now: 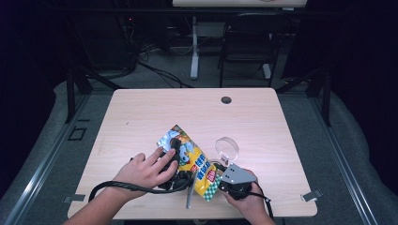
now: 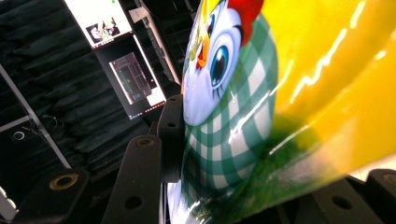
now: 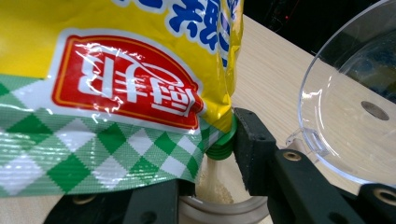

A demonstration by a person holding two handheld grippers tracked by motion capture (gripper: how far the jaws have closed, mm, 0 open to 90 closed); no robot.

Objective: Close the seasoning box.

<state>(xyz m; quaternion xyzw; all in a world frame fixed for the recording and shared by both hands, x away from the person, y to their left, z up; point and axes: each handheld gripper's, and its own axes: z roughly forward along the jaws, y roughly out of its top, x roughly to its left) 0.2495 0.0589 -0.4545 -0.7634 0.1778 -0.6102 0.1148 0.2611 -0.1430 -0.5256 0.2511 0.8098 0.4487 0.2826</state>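
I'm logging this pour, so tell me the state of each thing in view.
yellow bag: lifted, tilted, spout end down.
green spout: seemingly open, beige powder below it.
clear jar: open-topped, under the spout.
clear lid: off, on the table.
left hand-held gripper: shut on the yellow bag.
right hand-held gripper: jaws flank the clear jar, grip unclear.

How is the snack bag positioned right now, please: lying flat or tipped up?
Tipped up: the bag slants above the table, held between both grippers, lower end by a green cap.
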